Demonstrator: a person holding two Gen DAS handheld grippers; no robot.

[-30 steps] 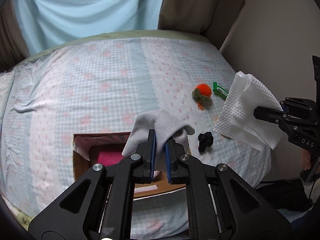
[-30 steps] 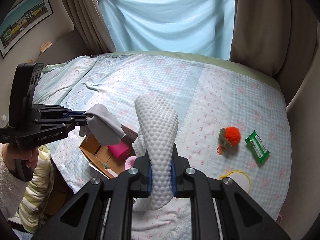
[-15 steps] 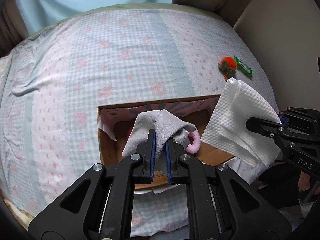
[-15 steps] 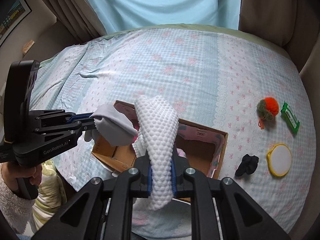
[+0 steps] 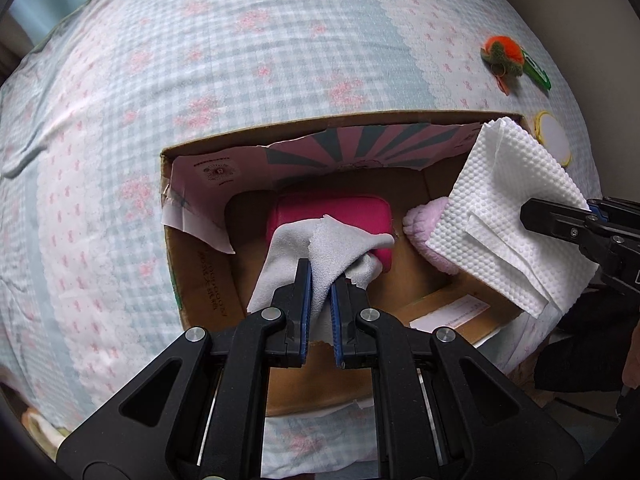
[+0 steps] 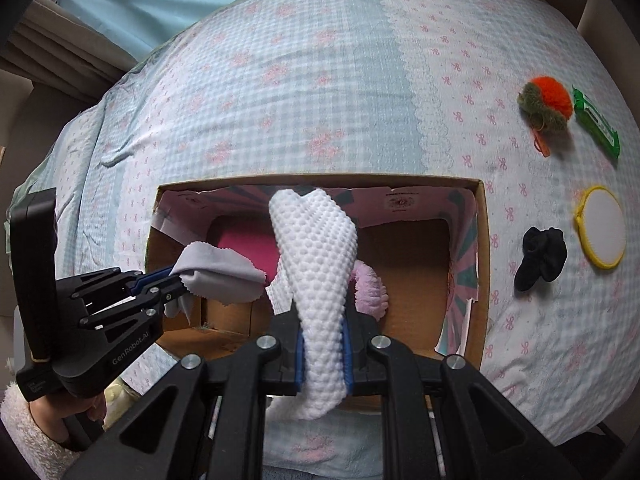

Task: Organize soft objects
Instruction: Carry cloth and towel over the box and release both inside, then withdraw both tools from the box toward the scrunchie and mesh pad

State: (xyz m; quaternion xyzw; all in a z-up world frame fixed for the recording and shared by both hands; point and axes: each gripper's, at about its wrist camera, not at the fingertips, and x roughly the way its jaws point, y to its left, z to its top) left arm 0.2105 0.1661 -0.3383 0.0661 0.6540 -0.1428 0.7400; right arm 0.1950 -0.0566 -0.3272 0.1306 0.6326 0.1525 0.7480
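A: Big checked bedspread (image 6: pixel 320 80), and on it the open cardboard box (image 6: pixel 482 240), a pink pouch (image 5: pixel 332 210) and a fluffy lilac piece (image 5: pixel 424 224) inside.

B: Both loads are over that box! The left gripper (image 5: pixel 320 284) is clamped on the grey cloth (image 5: pixel 340 240), the right gripper (image 6: pixel 322 344) is clamped on the white dimpled towel (image 6: pixel 316 248).

A: So it's the drop-off step?

B: Looks it. Next call: part the jaws so each piece falls inside the walls, then the black sock (image 6: pixel 540 258) and orange pom-pom (image 6: pixel 546 98).
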